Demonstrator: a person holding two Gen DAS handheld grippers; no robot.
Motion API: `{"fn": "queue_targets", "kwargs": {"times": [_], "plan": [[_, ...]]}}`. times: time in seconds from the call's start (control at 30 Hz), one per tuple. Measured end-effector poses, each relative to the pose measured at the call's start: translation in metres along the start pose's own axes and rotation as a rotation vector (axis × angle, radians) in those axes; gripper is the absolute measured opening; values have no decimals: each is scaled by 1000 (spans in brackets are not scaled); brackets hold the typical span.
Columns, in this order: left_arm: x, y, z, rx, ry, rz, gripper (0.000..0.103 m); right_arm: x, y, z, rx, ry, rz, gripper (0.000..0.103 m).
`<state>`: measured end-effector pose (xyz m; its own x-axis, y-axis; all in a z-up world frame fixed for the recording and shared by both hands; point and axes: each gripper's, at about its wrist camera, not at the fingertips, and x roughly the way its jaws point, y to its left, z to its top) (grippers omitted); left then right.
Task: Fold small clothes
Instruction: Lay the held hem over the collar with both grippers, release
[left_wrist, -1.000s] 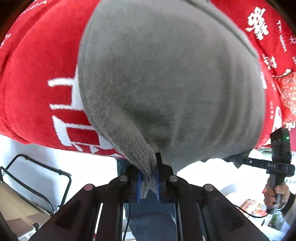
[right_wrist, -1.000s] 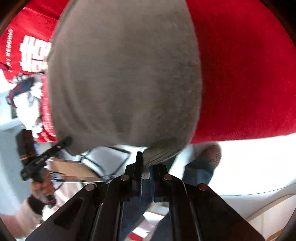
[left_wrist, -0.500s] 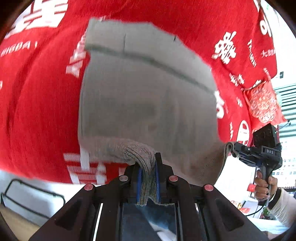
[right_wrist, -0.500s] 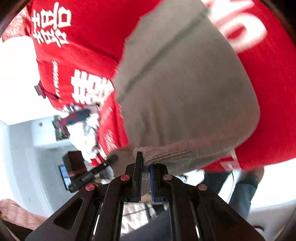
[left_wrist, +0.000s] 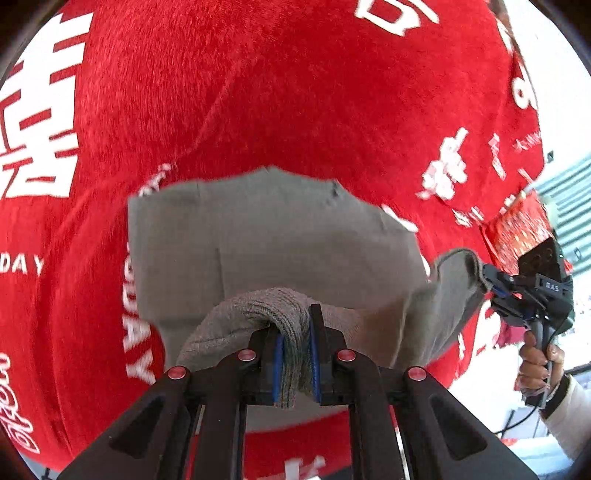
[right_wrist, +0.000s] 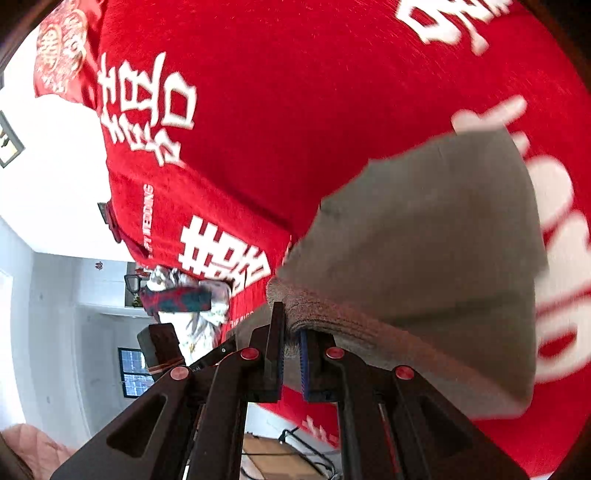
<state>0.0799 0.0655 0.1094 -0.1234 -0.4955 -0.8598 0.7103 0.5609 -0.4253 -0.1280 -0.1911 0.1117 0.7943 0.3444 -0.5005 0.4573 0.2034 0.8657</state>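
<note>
Your left hand-held gripper (left_wrist: 295, 354) and right hand-held gripper (right_wrist: 291, 354) each clamp the grey knit garment's (left_wrist: 273, 236) ribbed hem. A second ago it filled both views; now it lies partly folded on the red printed cloth (left_wrist: 258, 92).

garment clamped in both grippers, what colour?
Plain grey knit garment, ribbed at the pinched edge; it lies over a red cloth with white lettering. Clearest in the left wrist view.

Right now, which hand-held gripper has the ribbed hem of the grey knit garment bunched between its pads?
The left hand-held gripper; the right hand-held gripper pinches a flatter edge.

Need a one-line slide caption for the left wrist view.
Left gripper shut on grey knit garment's ribbed hem above red printed cloth; right gripper holds another corner.
</note>
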Motion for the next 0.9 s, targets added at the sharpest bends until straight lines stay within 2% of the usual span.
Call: {"fn": "queue_targets", "kwargs": {"times": [0.1,0.2,0.27,0.3,0.4,0.47,0.5,0.53,0.6,0.67,0.7,0.73,0.8,0.9], "plan": [[17,6,30,-22,-30,51,13,20,-10,45,13,8,-34,7],[37,17,52,-58,-35,79,13,39,-27,75,32,24,-71,7],[57,27,66,-91,-35,133,13,56,-46,96,58,37,-104,7],[67,34,71,-112,-34,164,14,62,-54,102,69,43,-114,7],[88,50,78,-177,-11,176,14,82,-75,116,101,69,-148,8],[99,56,80,-202,17,207,24,94,-86,122,120,96,-182,8],[101,56,80,-198,19,235,38,97,-89,123,128,101,-192,9],[100,55,80,-185,5,294,65,100,-92,125,141,106,-211,11],[93,53,80,-165,-33,363,92,100,-96,129,161,100,-251,13],[81,53,82,-145,-68,400,92,95,-95,132,154,82,-261,36],[79,54,84,-143,-67,400,92,92,-92,133,142,69,-269,62],[78,57,87,-143,-60,404,92,86,-85,134,105,45,-291,68],[80,58,90,-126,-44,423,92,82,-76,134,52,39,-331,68],[95,58,92,-90,7,440,92,87,-67,133,-49,66,-468,68]]}}
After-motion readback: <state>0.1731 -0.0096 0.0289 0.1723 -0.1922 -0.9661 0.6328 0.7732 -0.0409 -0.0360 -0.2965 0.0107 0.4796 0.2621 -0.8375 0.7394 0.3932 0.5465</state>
